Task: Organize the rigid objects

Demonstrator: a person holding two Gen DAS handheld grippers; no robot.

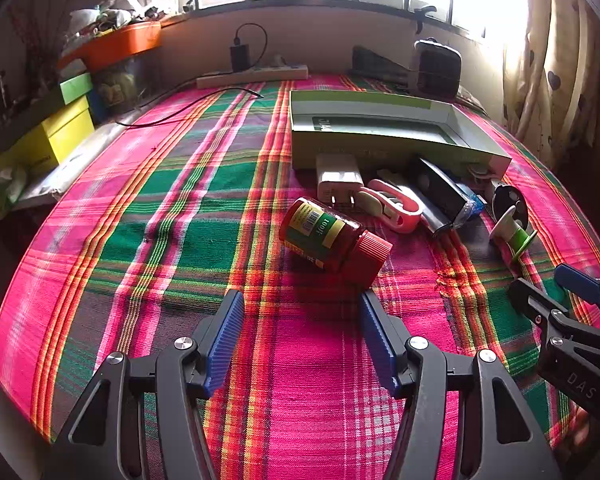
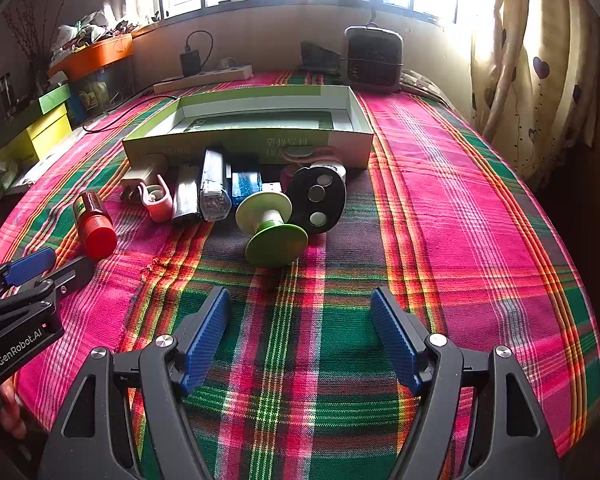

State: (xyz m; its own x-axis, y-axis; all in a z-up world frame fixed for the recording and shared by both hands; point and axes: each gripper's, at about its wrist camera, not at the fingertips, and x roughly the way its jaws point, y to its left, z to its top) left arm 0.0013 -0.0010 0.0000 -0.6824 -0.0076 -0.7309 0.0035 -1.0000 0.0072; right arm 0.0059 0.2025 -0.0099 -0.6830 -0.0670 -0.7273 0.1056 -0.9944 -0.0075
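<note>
A row of small items lies on the plaid cloth in front of an open green box. A red bottle lies on its side just beyond my left gripper, which is open and holds nothing. A green spool lies ahead of my right gripper, also open and holding nothing. Beside the spool sit a black disc with round buttons, a white plug, a pink clip and dark oblong pieces. Each gripper shows at the other view's edge.
A power strip with a charger and cable runs along the back wall. A small dark heater stands behind the box. Stacked yellow and green boxes and an orange tray crowd the left side. Curtains hang at right.
</note>
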